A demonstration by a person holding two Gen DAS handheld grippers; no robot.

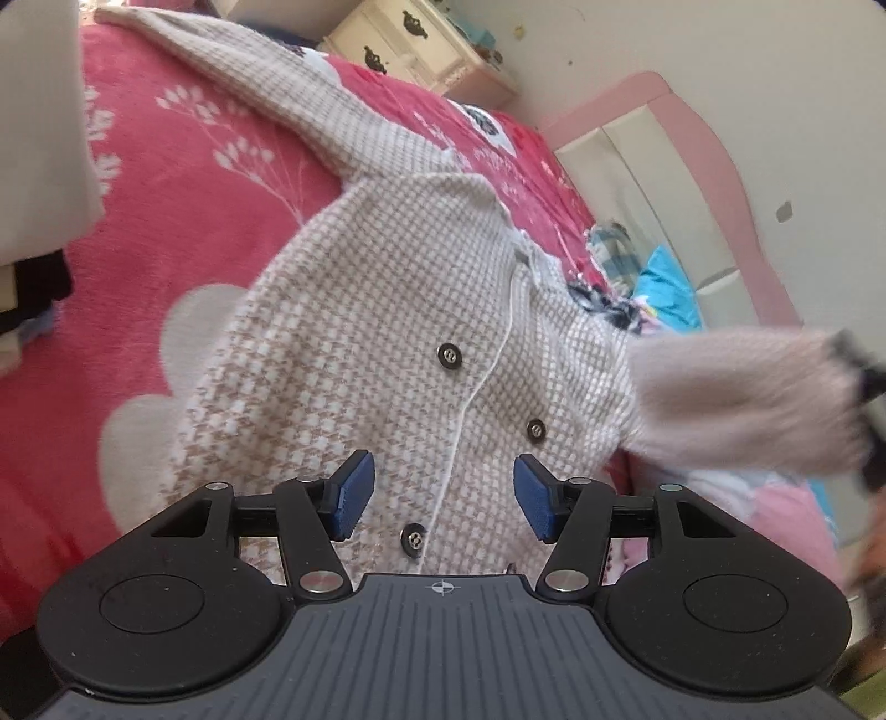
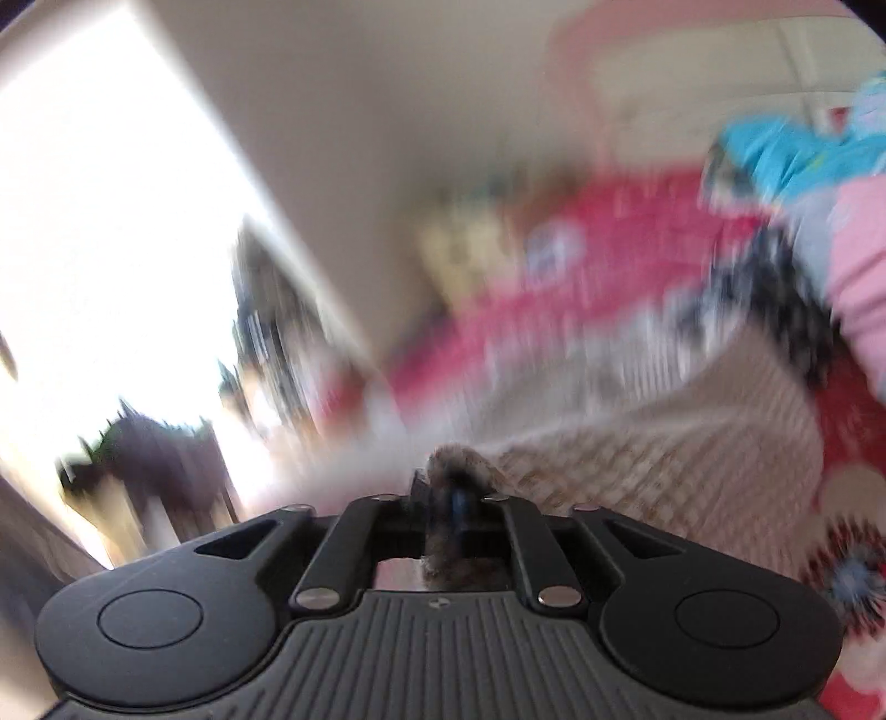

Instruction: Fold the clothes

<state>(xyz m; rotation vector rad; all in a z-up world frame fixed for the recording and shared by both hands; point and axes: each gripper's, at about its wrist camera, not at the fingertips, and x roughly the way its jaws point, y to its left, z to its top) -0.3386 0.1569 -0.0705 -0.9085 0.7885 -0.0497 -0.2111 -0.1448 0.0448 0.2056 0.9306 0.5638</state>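
A beige-and-white houndstooth cardigan with dark buttons lies front up on the red bedspread. One sleeve stretches toward the far left corner. My left gripper hovers open over the button line near the hem, with nothing between its blue pads. The other sleeve is lifted off the bed at the right, blurred, with my right gripper at its cuff. In the heavily blurred right wrist view, the right gripper has its fingers close together on the fuzzy cuff, and the cardigan body lies beyond.
A cream dresser stands past the bed's far side. The pink-and-white headboard is at the right. Blue cloth and a dark patterned piece lie by the cardigan's collar. A pink garment lies at the right.
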